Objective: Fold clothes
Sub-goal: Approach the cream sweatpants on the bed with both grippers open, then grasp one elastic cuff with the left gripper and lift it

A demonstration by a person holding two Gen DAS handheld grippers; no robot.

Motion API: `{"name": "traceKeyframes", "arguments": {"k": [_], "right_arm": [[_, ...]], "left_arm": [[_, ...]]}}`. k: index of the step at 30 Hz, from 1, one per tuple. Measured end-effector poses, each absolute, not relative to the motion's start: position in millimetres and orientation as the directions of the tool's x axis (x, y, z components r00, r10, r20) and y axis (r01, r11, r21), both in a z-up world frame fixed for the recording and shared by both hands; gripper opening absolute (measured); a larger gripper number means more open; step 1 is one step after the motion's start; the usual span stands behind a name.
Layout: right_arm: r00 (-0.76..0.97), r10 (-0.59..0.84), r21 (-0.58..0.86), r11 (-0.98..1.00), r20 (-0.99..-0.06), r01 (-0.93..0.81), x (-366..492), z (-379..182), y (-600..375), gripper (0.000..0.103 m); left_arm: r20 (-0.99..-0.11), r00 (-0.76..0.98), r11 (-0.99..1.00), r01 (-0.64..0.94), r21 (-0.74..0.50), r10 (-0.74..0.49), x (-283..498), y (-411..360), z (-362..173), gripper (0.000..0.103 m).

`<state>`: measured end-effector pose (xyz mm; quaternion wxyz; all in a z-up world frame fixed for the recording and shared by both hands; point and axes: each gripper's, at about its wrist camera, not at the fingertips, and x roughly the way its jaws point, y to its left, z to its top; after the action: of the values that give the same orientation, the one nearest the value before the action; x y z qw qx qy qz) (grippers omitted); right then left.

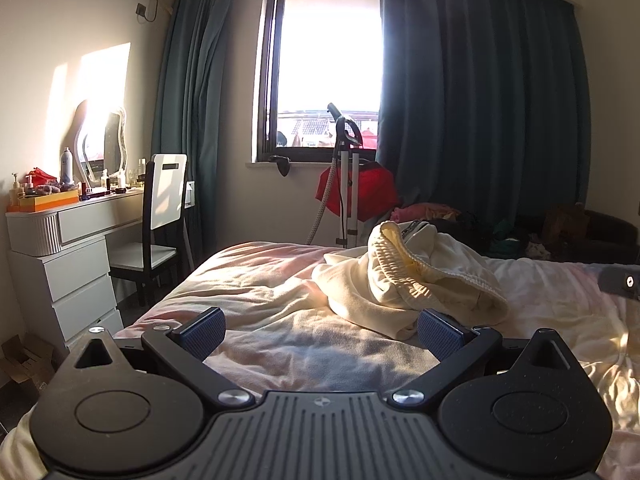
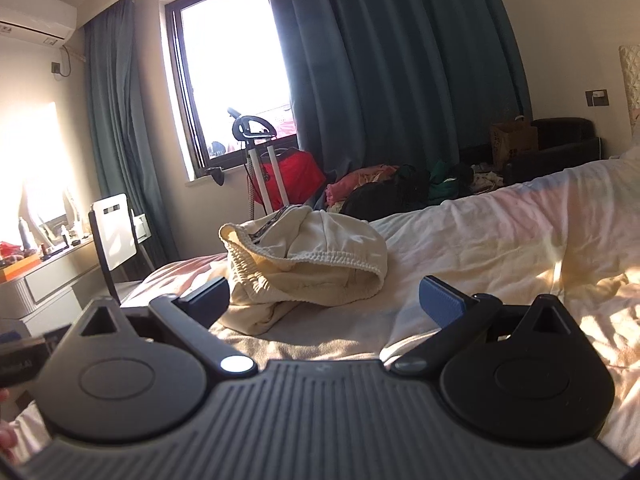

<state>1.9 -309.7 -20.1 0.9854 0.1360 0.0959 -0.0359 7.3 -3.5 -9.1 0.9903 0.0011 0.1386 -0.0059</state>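
Note:
A cream garment (image 1: 412, 280) with a ribbed hem lies crumpled in a heap on the bed (image 1: 256, 280). It also shows in the right wrist view (image 2: 312, 264). My left gripper (image 1: 322, 330) is open and empty, held low over the sheet just short of the garment, which lies ahead and to the right. My right gripper (image 2: 324, 300) is open and empty, with the garment just ahead between and beyond its fingers. A bit of the right gripper shows at the right edge of the left wrist view (image 1: 620, 280).
A white dressing table (image 1: 76, 236) with bottles and a chair (image 1: 160, 220) stand left of the bed. A garment steamer (image 1: 344, 184) and red bag stand under the window. A pile of clothes (image 2: 392, 188) and a dark sofa (image 2: 560, 144) lie beyond the bed.

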Motion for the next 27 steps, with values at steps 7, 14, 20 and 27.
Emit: {"name": "traceKeyframes", "arguments": {"k": [7, 14, 20, 27], "right_arm": [[0.984, -0.048, 0.328, 0.939, -0.171, 0.103, 32, 35, -332, 0.103], [0.944, -0.123, 0.319, 0.921, -0.305, 0.223, 56, 8, -376, 0.103], [0.924, -0.105, 0.387, 0.887, -0.367, 0.254, 85, -27, -409, 0.103], [0.931, -0.207, 0.329, 0.894, -0.301, 0.305, 119, -64, -427, 0.103]], "left_arm": [[-0.372, 0.927, 0.999, 0.044, 0.001, -0.041, 41, -15, -29, 0.103], [-0.469, 0.880, 0.997, 0.079, -0.016, -0.077, 139, -33, -49, 0.103], [-0.451, 0.880, 0.981, 0.072, -0.179, -0.147, 261, -48, -40, 0.102], [-0.442, 0.887, 0.958, 0.006, -0.285, -0.137, 373, -70, -42, 0.090]]}}
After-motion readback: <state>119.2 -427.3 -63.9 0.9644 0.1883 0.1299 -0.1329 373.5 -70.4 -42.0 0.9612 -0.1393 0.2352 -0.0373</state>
